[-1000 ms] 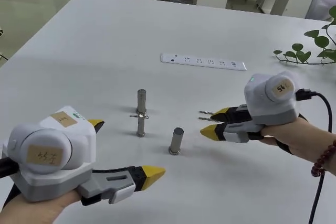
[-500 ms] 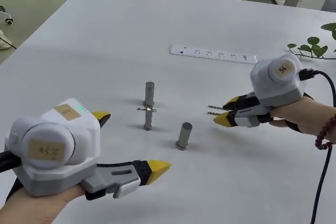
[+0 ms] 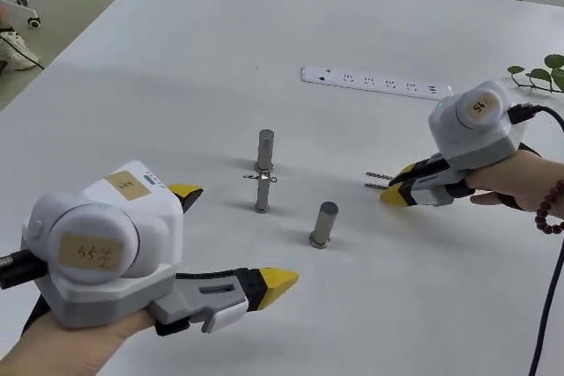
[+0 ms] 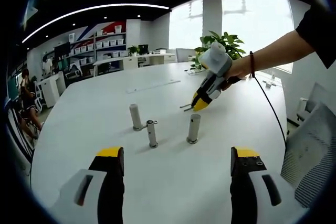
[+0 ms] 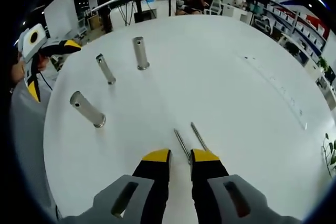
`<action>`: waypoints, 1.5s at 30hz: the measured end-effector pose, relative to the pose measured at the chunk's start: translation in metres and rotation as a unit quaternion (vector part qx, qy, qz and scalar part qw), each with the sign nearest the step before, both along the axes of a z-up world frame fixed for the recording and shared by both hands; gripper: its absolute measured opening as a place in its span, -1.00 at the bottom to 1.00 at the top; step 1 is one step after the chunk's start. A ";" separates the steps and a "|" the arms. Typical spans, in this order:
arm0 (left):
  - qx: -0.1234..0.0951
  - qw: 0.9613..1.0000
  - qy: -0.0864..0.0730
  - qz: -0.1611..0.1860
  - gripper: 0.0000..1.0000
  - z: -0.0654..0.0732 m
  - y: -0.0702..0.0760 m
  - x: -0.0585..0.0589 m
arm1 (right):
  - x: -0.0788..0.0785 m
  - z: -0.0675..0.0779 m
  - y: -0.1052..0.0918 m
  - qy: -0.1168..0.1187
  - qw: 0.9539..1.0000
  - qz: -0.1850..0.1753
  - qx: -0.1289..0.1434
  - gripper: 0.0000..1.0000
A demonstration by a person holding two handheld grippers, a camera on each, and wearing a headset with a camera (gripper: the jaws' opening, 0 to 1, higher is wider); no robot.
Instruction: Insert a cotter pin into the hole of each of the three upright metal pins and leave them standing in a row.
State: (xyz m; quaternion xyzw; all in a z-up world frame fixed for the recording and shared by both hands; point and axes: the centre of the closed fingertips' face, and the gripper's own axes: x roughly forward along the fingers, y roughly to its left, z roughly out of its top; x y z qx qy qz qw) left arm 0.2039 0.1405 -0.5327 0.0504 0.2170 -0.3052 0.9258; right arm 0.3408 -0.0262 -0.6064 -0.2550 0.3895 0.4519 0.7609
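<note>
Right gripper (image 5: pixel 181 157) pinches cotter pin (image 5: pixel 199 136), legs forward, likely for threading bare metal pin (image 5: pixel 86 109) ahead-left (left gripper (image 4: pixel 177 153) agape, empty).

Left tongs (image 3: pixel 236 235) agape, right tongs (image 3: pixel 394 192) clamped.
Left jaws stand well apart, the left hand (image 3: pixel 53 354) gripping from beneath. Right jaws are pinched on a cotter pin (image 3: pixel 377 180), the right hand (image 3: pixel 515 184) wrapped behind, wrist roughly level, tips pointing inward.

Bright, even overhead light; the metal pins (image 3: pixel 323 224) cast faint shadows on the white table (image 3: pixel 176 59) (gripper views bow strongly at edges).
</note>
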 end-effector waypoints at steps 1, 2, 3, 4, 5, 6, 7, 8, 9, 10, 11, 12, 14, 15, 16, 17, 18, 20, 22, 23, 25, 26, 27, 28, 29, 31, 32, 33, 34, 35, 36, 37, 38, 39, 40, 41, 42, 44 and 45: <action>0.000 1.000 0.000 0.000 0.64 0.000 0.000 0.000 | 0.001 0.000 -0.001 -0.002 1.000 0.001 -0.004 -0.82; 0.001 1.000 0.000 -0.001 0.64 0.000 0.000 0.000 | 0.001 -0.001 -0.002 -0.003 1.000 0.003 -0.006 -0.85; 0.001 1.000 0.000 -0.001 0.64 -0.001 0.000 0.000 | 0.002 -0.001 -0.003 0.000 1.000 0.000 -0.008 -0.85; 0.001 1.000 0.001 -0.002 0.63 -0.001 0.000 -0.001 | 0.002 -0.001 -0.002 0.004 1.000 -0.003 -0.002 -0.86; 0.002 1.000 0.001 -0.002 0.62 -0.001 0.000 -0.001 | 0.003 -0.001 -0.003 0.003 1.000 -0.003 -0.007 -0.88; 0.001 1.000 0.001 -0.003 0.62 -0.001 -0.001 -0.001 | 0.003 -0.001 -0.004 0.001 1.000 0.000 -0.011 -0.90; 0.002 1.000 0.001 -0.002 0.62 -0.001 0.000 -0.001 | 0.003 -0.002 -0.004 0.004 1.000 0.001 -0.011 -0.93; 0.002 1.000 0.001 -0.003 0.62 -0.002 0.000 -0.001 | 0.003 -0.002 -0.004 0.005 1.000 0.000 -0.013 -0.96; 0.003 1.000 0.002 -0.003 0.61 -0.002 0.000 -0.001 | 0.004 -0.002 -0.005 0.004 1.000 0.003 -0.019 -0.99; 0.003 1.000 0.002 -0.002 0.61 -0.002 0.000 -0.001 | 0.004 -0.002 -0.006 0.004 1.000 0.006 -0.023 -1.00; 0.003 1.000 0.002 -0.003 0.61 -0.002 0.000 -0.001 | 0.004 -0.002 -0.007 0.006 1.000 0.007 -0.028 -1.00; 0.003 1.000 0.002 -0.003 0.61 -0.002 0.000 -0.001 | 0.004 -0.003 -0.007 0.005 0.999 0.010 -0.033 -1.00; 0.003 1.000 0.003 -0.004 0.60 -0.002 -0.001 -0.002 | 0.003 -0.003 -0.007 0.003 0.999 0.027 -0.047 -1.00; 0.003 1.000 0.003 -0.004 0.60 -0.002 -0.001 -0.002 | 0.003 -0.003 -0.007 0.002 0.998 0.031 -0.051 -1.00; 0.004 1.000 0.003 -0.005 0.60 -0.003 -0.001 -0.002 | 0.003 -0.003 -0.007 0.000 0.998 0.037 -0.057 -1.00; 0.004 1.000 0.004 -0.005 0.59 -0.003 -0.001 -0.002 | 0.003 -0.003 -0.007 0.000 0.997 0.039 -0.060 -1.00; 0.004 1.000 0.005 -0.005 0.59 -0.003 -0.001 -0.002 | 0.003 -0.003 -0.007 -0.001 0.997 0.043 -0.065 -1.00; 0.005 1.000 0.005 -0.006 0.59 -0.003 -0.001 -0.002 | 0.003 -0.003 -0.007 -0.003 0.996 0.049 -0.070 -1.00; 0.004 1.000 0.004 -0.005 0.57 -0.003 -0.001 -0.002 | 0.003 -0.003 -0.007 -0.003 0.996 0.047 -0.071 -1.00; 0.002 1.000 0.003 -0.006 0.56 -0.002 -0.001 -0.002 | 0.003 -0.003 -0.007 -0.002 0.997 0.043 -0.070 -1.00; -0.004 1.000 0.004 -0.007 0.53 -0.001 -0.002 -0.003 | 0.004 -0.002 -0.008 0.000 0.997 0.030 -0.066 -1.00; -0.006 1.000 0.006 -0.008 0.52 -0.002 -0.003 -0.003 | 0.004 -0.001 -0.008 -0.001 0.998 0.027 -0.065 -1.00; -0.005 1.000 0.006 -0.009 0.52 -0.002 -0.003 -0.003 | 0.005 0.001 -0.008 -0.003 0.998 0.026 -0.062 -1.00; -0.003 1.000 0.006 -0.010 0.52 -0.002 -0.003 -0.004 | 0.005 0.003 -0.006 -0.005 0.998 0.024 -0.055 -1.00; -0.001 1.000 0.007 -0.011 0.52 -0.003 -0.004 -0.004 | 0.006 0.007 -0.006 -0.006 0.999 0.019 -0.049 -1.00; 0.001 1.000 0.006 -0.012 0.51 -0.003 -0.004 -0.004 | 0.005 0.011 -0.005 -0.005 0.999 0.017 -0.044 -1.00; 0.002 1.000 0.003 -0.013 0.50 -0.002 -0.005 -0.004 | 0.004 0.012 -0.005 -0.008 0.999 0.017 -0.044 -1.00; 0.002 1.000 0.003 -0.014 0.50 -0.002 -0.005 -0.004 | 0.004 0.014 -0.005 -0.014 0.999 0.020 -0.046 -1.00; 0.002 1.000 0.003 -0.015 0.49 -0.002 -0.005 -0.005 | 0.003 0.015 -0.005 -0.015 0.999 0.020 -0.045 -1.00; 0.003 1.000 0.004 -0.016 0.48 -0.002 -0.006 -0.005 | 0.002 0.017 -0.004 -0.016 0.999 0.019 -0.042 -1.00; 0.004 1.000 0.004 -0.018 0.46 -0.002 -0.006 -0.006 | 0.000 0.020 -0.003 -0.018 0.999 0.021 -0.039 -1.00; 0.005 1.000 0.004 -0.018 0.45 -0.002 -0.006 -0.006 | -0.001 0.022 -0.002 -0.021 0.999 0.022 -0.037 -1.00; 0.006 1.000 0.004 -0.019 0.45 -0.001 -0.007 -0.006 | -0.003 0.025 -0.001 -0.024 0.999 0.023 -0.035 -1.00; 0.006 1.000 0.005 -0.021 0.44 -0.001 -0.007 -0.007 | -0.004 0.027 0.000 -0.026 0.999 0.025 -0.034 -1.00; 0.005 1.000 0.005 -0.022 0.41 0.000 -0.008 -0.007 | -0.008 0.030 0.001 -0.029 0.999 0.028 -0.031 -1.00; 0.004 1.000 0.006 -0.022 0.39 0.000 -0.008 -0.007 | -0.009 0.033 0.003 -0.033 0.999 0.030 -0.029 -1.00; 0.005 1.000 0.006 -0.022 0.38 0.001 -0.009 -0.006 | -0.013 0.037 0.005 -0.037 0.998 0.033 -0.026 -1.00; 0.002 1.000 0.007 -0.021 0.34 0.003 -0.009 -0.006 | -0.017 0.042 0.008 -0.042 0.998 0.037 -0.020 -1.00; -0.009 1.000 0.009 -0.021 0.32 0.005 -0.010 -0.006 | -0.021 0.045 0.010 -0.045 0.998 0.040 -0.016 -1.00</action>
